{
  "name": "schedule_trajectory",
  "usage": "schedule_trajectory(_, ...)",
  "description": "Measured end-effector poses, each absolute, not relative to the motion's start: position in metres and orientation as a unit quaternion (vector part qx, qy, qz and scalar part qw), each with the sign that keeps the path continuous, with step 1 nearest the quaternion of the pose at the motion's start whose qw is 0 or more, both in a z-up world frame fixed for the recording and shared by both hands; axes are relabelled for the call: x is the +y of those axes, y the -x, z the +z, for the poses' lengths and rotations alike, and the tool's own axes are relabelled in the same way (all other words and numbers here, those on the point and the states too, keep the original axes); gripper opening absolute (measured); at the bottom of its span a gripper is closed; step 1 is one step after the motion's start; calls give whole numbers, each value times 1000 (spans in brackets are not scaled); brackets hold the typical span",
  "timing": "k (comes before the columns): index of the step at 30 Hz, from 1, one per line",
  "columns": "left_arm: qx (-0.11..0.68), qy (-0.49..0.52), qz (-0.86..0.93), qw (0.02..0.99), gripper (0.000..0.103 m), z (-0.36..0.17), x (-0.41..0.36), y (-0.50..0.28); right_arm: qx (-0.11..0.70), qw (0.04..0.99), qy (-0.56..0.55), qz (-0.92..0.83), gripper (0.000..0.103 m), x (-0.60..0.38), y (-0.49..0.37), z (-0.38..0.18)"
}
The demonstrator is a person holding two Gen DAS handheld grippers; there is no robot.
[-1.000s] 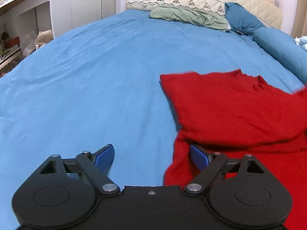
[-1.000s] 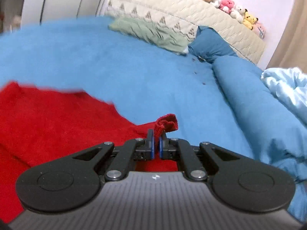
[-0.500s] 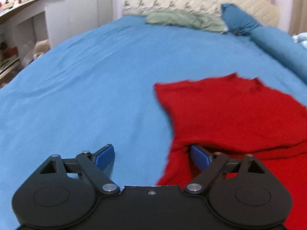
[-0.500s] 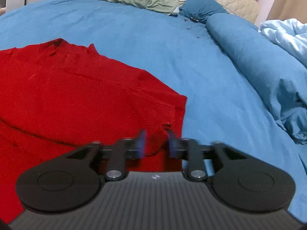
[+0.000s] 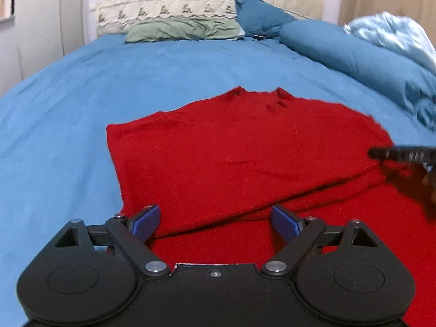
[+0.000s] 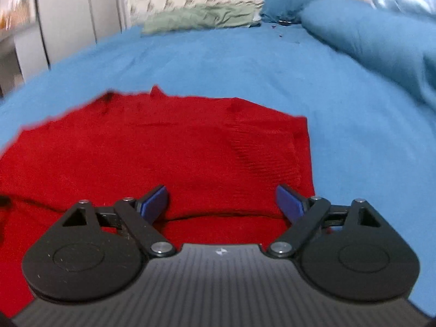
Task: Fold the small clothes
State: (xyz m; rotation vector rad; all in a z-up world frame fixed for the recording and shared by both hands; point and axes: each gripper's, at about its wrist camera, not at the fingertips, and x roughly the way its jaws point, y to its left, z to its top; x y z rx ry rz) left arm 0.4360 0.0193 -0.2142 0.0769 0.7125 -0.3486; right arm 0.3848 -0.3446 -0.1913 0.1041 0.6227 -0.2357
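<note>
Blue bed (image 6: 245, 62), folded red sweater (image 6: 163, 150) under both gaping hand-held grippers

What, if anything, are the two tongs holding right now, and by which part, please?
Nothing is held. The right tongs have just been opening and stand wide over the red garment; the left tongs are open over it too.
</note>
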Motion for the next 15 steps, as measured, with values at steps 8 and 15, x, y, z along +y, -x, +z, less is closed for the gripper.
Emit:
schedule_trajectory(8,342,-75,-170,921,93,-188,14,-406,289,950,-54,-105,103,-341,-356,-151)
schedule_trajectory(15,329,-51,-123,935,100,-106,22,-337,260,959,-44,-106,103,-321,-256,-65)
